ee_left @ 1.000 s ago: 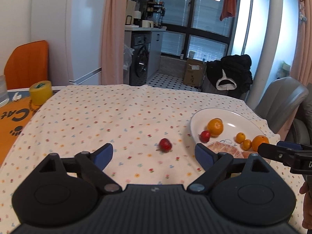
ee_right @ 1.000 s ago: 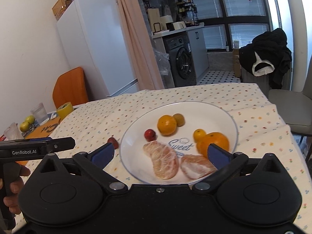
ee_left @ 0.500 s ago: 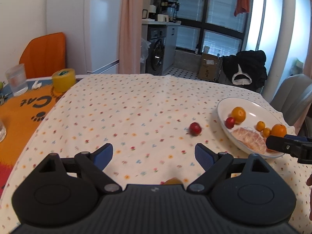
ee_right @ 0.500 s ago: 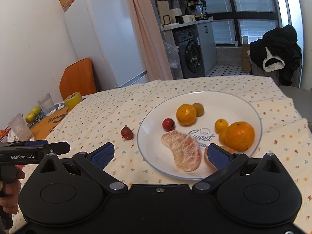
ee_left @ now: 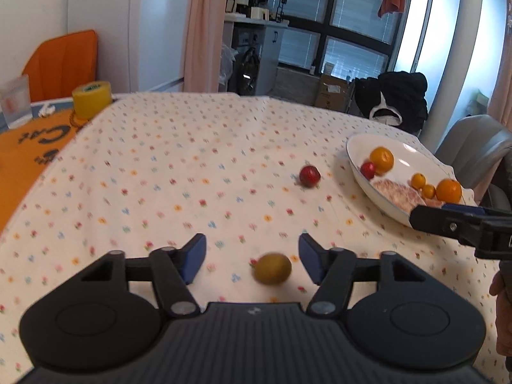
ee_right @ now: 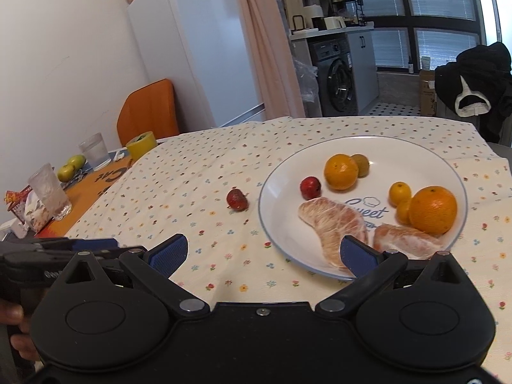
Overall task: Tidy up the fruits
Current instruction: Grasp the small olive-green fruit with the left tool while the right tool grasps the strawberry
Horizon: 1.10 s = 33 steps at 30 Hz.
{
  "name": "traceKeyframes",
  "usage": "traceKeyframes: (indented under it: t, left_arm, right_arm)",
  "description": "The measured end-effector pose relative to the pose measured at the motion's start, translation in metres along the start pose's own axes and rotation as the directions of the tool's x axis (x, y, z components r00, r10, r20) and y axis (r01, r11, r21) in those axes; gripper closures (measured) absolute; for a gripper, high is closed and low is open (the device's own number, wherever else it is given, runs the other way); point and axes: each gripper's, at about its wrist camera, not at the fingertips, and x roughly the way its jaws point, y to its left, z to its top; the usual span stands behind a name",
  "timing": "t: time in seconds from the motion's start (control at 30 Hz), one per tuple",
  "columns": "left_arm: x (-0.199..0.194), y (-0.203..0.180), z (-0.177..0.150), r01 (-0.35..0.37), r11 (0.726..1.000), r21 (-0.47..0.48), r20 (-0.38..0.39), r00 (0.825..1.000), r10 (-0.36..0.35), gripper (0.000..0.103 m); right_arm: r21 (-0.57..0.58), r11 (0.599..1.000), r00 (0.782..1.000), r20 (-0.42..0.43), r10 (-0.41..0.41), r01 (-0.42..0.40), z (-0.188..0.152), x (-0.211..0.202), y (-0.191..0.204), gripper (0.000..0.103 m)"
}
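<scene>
Loose on floral table (ee_left: 166, 166): 1 red fruit (ee_left: 309, 176), 1 green fruit (ee_left: 272, 268). Left gripper (ee_left: 252, 256) and right gripper (ee_right: 262, 252) fingers both spread, empty.

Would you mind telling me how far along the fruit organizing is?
Most fruit already sits on the white plate. Neither gripper holds anything: the left gripper is open around a green-brown fruit on the tablecloth. That fruit and the red fruit beside the plate remain.

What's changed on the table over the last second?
The left hand-held gripper pulled back and its open fingers narrowed around a yellow-green fruit now between them, not yet gripped. The right hand-held gripper drifted left, open. The red fruit on the tablecloth and the fruits on the plate stayed put.
</scene>
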Motion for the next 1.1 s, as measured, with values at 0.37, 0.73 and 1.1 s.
traceKeyframes:
  t: [0.37, 0.73, 1.1]
  left_arm:
    - [0.013, 0.005, -0.001, 0.037, 0.999, -0.041, -0.018, 0.999, -0.037, 0.078]
    - [0.011, 0.028, 0.01, 0.003, 0.997, -0.077, 0.009, 1.0, -0.002, 0.078]
    - [0.009, 0.053, 0.02, -0.025, 0.993, -0.116, 0.027, 0.999, 0.028, 0.078]
  right_arm:
    - [-0.038, 0.999, 1.0, 0.009, 0.005, -0.005, 0.009, 0.009, 0.013, 0.01]
    - [-0.064, 0.998, 1.0, -0.011, 0.021, -0.022, 0.019, 0.03, 0.023, 0.03]
    - [-0.099, 0.994, 0.999, -0.025, 0.036, -0.039, 0.033, 0.05, 0.041, 0.036]
